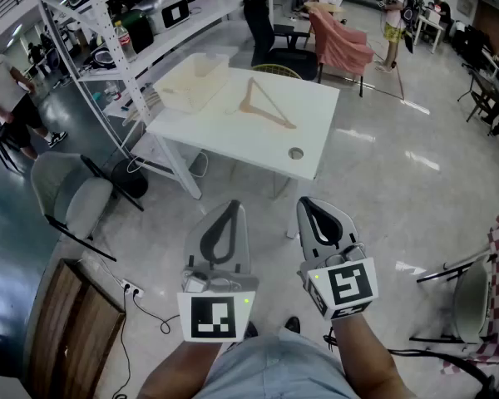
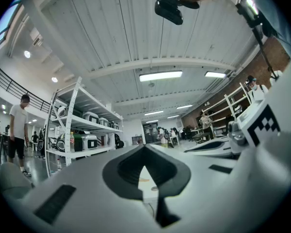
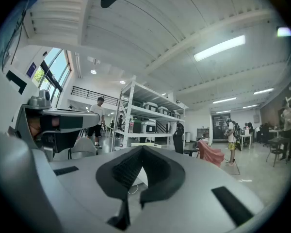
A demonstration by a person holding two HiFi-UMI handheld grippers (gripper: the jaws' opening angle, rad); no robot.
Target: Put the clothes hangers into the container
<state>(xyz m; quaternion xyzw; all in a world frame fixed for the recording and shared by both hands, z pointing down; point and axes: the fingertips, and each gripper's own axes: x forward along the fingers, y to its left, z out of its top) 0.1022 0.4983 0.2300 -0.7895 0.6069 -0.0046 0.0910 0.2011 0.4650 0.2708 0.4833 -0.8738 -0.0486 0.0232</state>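
Observation:
A light wooden clothes hanger [image 1: 267, 106] lies flat on the white table [image 1: 316, 131] in the head view. Left of it on the same table stands a pale translucent container [image 1: 195, 80]; I cannot make out what is in it. My left gripper [image 1: 231, 208] and right gripper [image 1: 309, 204] hover side by side over the floor, well short of the table's near edge. Both point towards the table with their jaws together and nothing between them. The left gripper view [image 2: 145, 147] and the right gripper view [image 3: 142, 148] show the same closed tips.
A small round object [image 1: 295, 153] sits near the table's front edge. A white shelving rack [image 1: 116, 40] stands to the left, a grey chair [image 1: 75, 196] and a wooden cabinet [image 1: 66, 331] near left, a checked-cloth chair [image 1: 482, 293] at right. People stand further back.

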